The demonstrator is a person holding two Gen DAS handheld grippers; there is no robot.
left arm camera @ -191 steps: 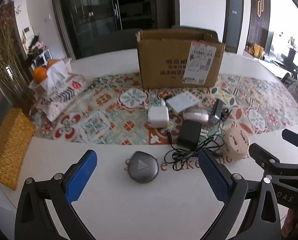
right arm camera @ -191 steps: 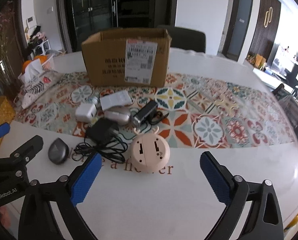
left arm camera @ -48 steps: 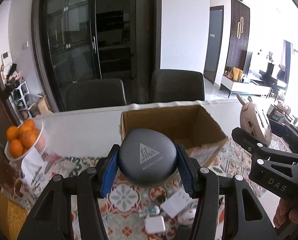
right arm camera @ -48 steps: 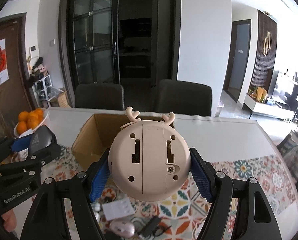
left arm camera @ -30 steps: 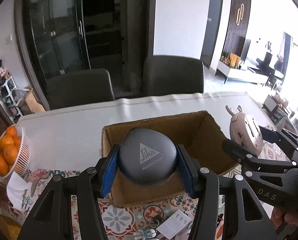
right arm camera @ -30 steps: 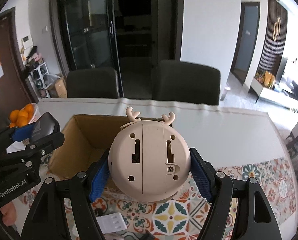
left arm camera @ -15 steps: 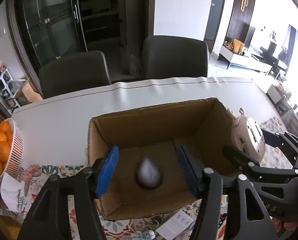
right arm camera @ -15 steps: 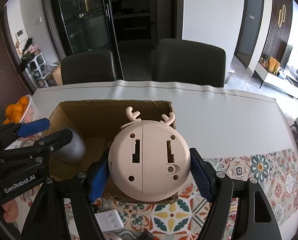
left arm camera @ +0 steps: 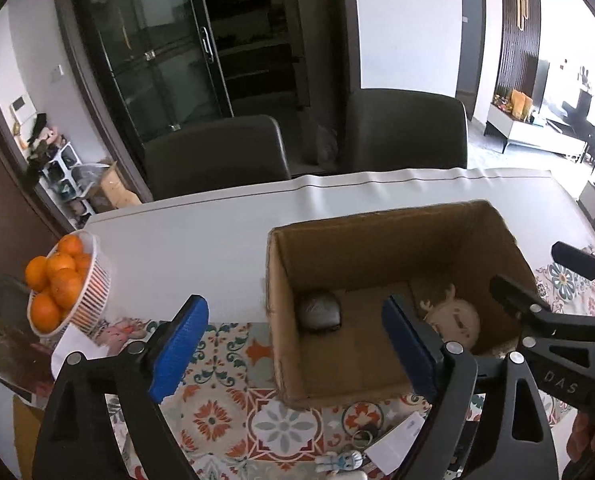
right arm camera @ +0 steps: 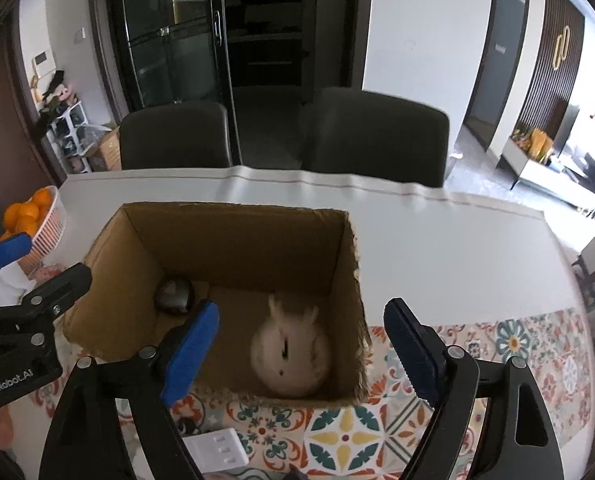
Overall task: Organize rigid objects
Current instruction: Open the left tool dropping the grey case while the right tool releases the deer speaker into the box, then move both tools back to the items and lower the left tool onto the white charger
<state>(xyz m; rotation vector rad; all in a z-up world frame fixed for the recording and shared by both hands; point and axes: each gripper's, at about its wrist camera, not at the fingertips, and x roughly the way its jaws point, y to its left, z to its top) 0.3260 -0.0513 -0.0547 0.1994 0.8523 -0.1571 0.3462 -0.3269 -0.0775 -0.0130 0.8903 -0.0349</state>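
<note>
Both tongs gape empty above the cardboard box (right arm camera: 233,240) — left tongs (left arm camera: 293,344), right tongs (right arm camera: 301,348); grey case (right arm camera: 174,295) at ten o'clock, blurred deer gadget (right arm camera: 291,354) mid-drop at five; lift straight up, clear of the box walls.

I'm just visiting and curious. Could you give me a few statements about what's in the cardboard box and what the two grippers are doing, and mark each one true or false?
1. The cardboard box holds a gray round case and a beige antlered gadget. True.
2. The right gripper is clamped on the beige gadget. False: its jaws are open, the gadget is in the box.
3. The left gripper is open and empty. True.
4. The basket of oranges sits inside the box. False: it stands on the table, left of the box.
</note>
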